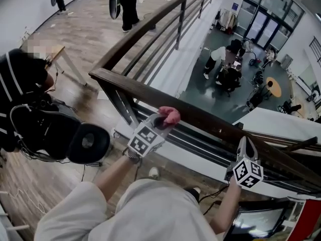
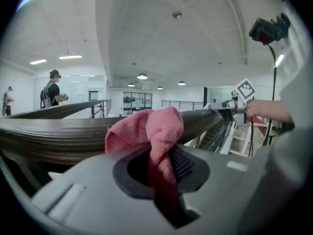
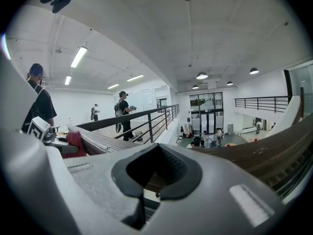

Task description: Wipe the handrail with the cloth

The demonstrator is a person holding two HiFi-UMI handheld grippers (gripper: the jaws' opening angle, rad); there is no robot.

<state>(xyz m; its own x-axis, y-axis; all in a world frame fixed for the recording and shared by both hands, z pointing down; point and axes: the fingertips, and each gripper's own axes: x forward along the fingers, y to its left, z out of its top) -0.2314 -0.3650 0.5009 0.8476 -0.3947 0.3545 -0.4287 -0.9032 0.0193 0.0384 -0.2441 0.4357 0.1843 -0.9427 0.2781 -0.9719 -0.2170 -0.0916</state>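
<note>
Our left tool (image 1: pixel 161 122) pinches a pink cloth (image 1: pixel 171 115), likely soft and light, bunched on the wooden handrail (image 1: pixel 210 122); our right tool (image 1: pixel 245 144) is closed and empty.

1 L hand-held gripper (image 1: pixel 163 119), 1 R hand-held gripper (image 1: pixel 245 143), 1 pink cloth (image 1: pixel 172 115), 1 wood handrail (image 1: pixel 210 121)

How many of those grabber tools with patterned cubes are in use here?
2. The left gripper clamps a pink cloth on the handrail; the right gripper, empty, is further right along the same rail.
</note>
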